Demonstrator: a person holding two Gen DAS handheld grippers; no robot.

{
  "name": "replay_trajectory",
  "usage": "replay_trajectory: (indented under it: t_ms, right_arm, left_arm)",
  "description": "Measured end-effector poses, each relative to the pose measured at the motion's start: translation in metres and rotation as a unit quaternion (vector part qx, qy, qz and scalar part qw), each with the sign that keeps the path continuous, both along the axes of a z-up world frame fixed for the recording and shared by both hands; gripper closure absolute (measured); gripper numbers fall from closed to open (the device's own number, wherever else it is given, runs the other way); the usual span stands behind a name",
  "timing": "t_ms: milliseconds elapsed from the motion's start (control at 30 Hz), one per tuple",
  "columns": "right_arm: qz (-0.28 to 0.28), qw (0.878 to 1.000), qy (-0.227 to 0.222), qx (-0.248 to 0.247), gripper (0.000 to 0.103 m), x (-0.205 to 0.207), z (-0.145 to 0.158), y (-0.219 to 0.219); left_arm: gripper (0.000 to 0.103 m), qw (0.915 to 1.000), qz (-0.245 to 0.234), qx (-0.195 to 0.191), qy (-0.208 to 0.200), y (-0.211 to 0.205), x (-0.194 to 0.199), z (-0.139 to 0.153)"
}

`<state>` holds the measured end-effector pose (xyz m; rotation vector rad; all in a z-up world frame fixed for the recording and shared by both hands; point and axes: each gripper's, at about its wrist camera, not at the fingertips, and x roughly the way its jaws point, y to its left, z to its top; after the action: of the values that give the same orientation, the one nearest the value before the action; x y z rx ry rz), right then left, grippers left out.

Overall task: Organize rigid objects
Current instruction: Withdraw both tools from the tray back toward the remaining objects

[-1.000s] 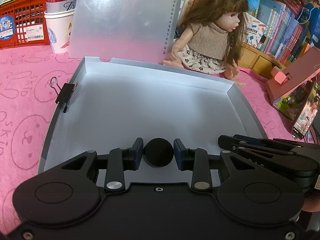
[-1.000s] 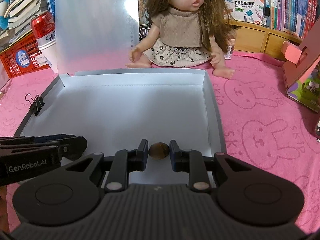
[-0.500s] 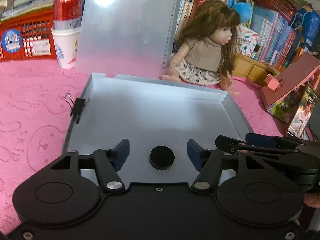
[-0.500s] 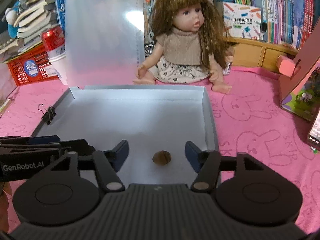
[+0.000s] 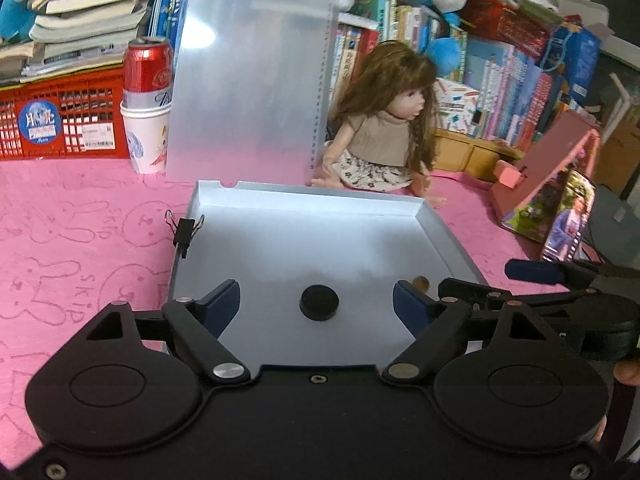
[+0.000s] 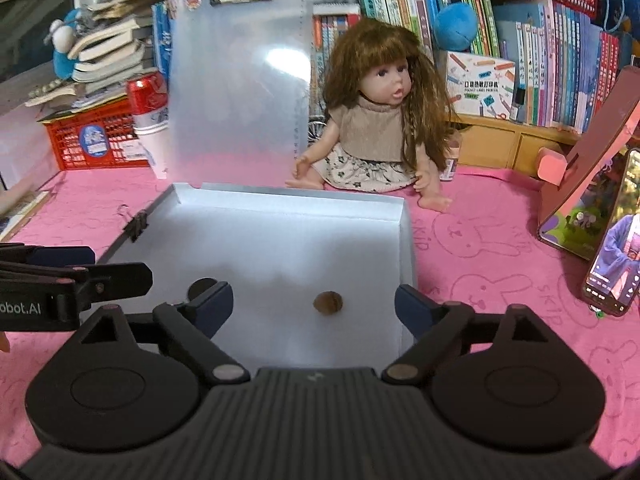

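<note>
We have both grippers wide with jaws just opened: the black disc (image 5: 319,303) lies between the left gripper (image 5: 316,306) jaws and the brown nut (image 6: 328,302) between the right gripper (image 6: 314,306) jaws, both near the tray (image 5: 304,200) front edge.

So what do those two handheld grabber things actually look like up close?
Both are matte black plastic. The left gripper has a smooth body, the right gripper a ribbed one. Each has two round housings, silver pivot pins and dark blue finger pads. White lettering marks the left one's side.
</note>
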<state>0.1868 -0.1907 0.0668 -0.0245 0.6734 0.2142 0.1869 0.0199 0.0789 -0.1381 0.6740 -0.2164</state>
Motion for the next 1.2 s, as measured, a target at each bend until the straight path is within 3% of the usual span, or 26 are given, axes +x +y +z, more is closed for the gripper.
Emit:
replay_trajectory:
  t_ms: [300,667,900,1067,1200]
  right_arm:
    - [0.022,0.999,-0.037,-0.011,0.002,-0.038,0.007,0.010]
    - [0.033,0.998,-0.060,-0.013,0.000,-0.080,0.000,0.005]
    - [0.043,0.995,-0.082,-0.044,0.000,-0.117,-0.016,0.000]
    - [0.043,0.993,-0.092,-0.059,0.000,-0.138,-0.028,-0.005]
    - [0.040,0.991,-0.103,-0.070,0.001,-0.154,-0.037,-0.008]
  left_arm:
    - [0.015,0.9991,-0.032,-0.029,0.006,0.007,-0.043,-0.005]
    - [0.015,0.9989,-0.034,0.011,-0.030,0.005,-0.098,-0.011]
    - [0.015,0.9957,-0.051,0.027,-0.072,-0.001,-0.137,-0.021]
    - [0.015,0.9953,-0.045,0.036,-0.078,-0.001,-0.160,-0.031]
    - [0.024,0.9963,-0.020,0.029,-0.079,0.007,-0.177,-0.041]
